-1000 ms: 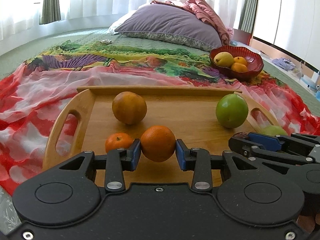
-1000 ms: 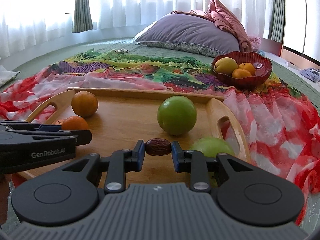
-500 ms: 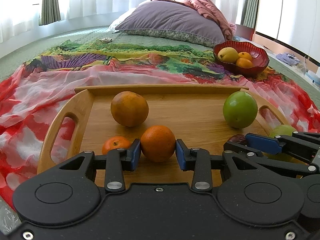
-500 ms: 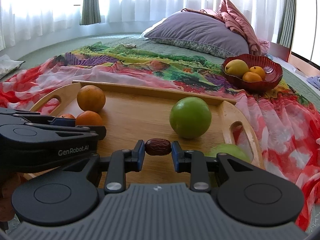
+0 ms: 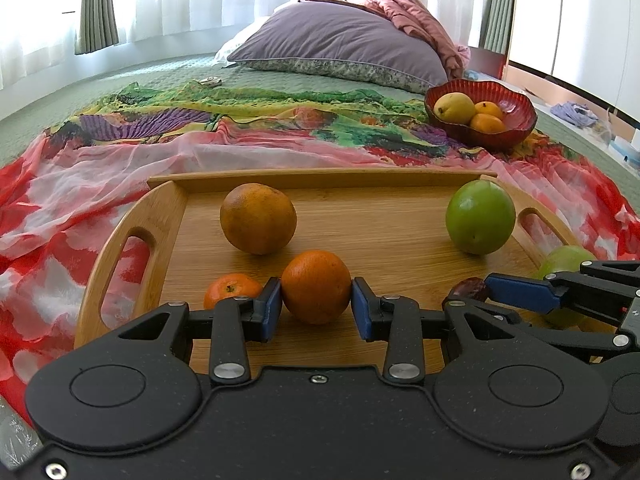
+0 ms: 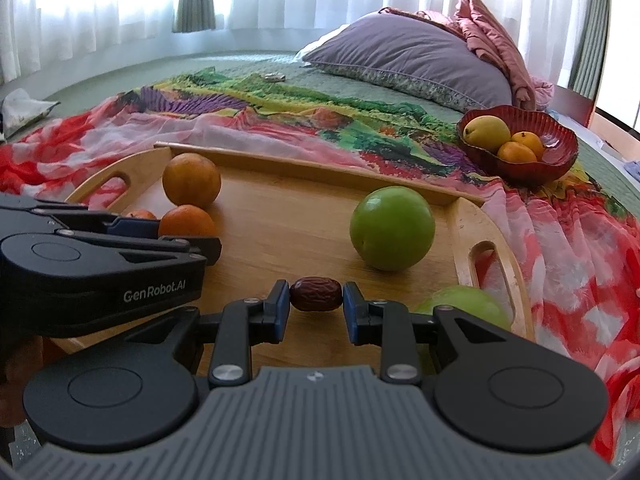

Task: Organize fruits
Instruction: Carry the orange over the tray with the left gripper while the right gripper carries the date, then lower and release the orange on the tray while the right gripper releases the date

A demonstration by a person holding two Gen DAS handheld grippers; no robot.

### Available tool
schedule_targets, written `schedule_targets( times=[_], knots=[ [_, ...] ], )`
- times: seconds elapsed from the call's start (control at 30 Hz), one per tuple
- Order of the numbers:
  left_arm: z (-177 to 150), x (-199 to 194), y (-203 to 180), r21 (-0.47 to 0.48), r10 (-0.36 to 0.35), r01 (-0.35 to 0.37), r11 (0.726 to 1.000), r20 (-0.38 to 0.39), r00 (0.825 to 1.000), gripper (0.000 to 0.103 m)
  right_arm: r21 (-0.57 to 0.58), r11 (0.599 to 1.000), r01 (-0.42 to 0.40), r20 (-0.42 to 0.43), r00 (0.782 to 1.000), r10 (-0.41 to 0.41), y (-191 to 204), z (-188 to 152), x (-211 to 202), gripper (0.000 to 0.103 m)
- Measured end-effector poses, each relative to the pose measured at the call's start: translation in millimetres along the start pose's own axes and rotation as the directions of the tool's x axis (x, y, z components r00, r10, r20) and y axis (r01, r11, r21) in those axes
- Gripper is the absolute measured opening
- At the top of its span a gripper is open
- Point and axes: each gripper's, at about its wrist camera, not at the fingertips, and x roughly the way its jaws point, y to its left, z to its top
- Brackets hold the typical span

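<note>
My left gripper (image 5: 316, 310) is shut on an orange (image 5: 316, 286) above the near part of a wooden tray (image 5: 132, 216). My right gripper (image 6: 315, 306) is shut on a brown date (image 6: 316, 294), also above the tray (image 6: 480, 216). On the tray lie a larger orange (image 5: 258, 218), a small mandarin (image 5: 232, 290), a green apple (image 5: 480, 216) and a second green apple (image 6: 460, 306) near the right handle. A red bowl (image 5: 516, 118) with a yellow pear and two oranges stands far right on the bed.
The tray rests on a colourful scarf (image 5: 80, 184) spread over a green bedspread. A purple pillow (image 5: 344, 44) and a pink blanket (image 5: 416, 24) lie at the far end. The right gripper's fingers (image 5: 520, 292) reach in at the left wrist view's right side.
Both grippers have risen a little and shifted, still holding their fruit. The tray and the bowl sit lower and further right in both views.
</note>
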Motion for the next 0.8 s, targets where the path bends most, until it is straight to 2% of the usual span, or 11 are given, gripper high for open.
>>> schedule_targets(
  times=[0.47,0.57,0.63,0.8],
  knots=[
    [-1,0,0,0.01,-0.005,0.005,1.0,0.001,1.0,0.036,-0.004,1.0,-0.025,-0.027,0.999,0.025,1,2,3,0.034],
    [0,-1,0,0.014,-0.009,0.009,1.0,-0.003,1.0,0.036,-0.001,1.0,-0.03,-0.026,0.999,0.03,1,2,3,0.039],
    [0,-3,0,0.013,-0.014,0.014,1.0,-0.009,1.0,0.036,-0.002,1.0,-0.031,-0.021,0.999,0.031,2,2,1,0.047],
    [0,-10,3,0.014,-0.028,0.028,0.999,-0.008,1.0,0.037,-0.014,0.999,-0.031,-0.004,1.0,0.031,5,2,-7,0.052]
  ],
)
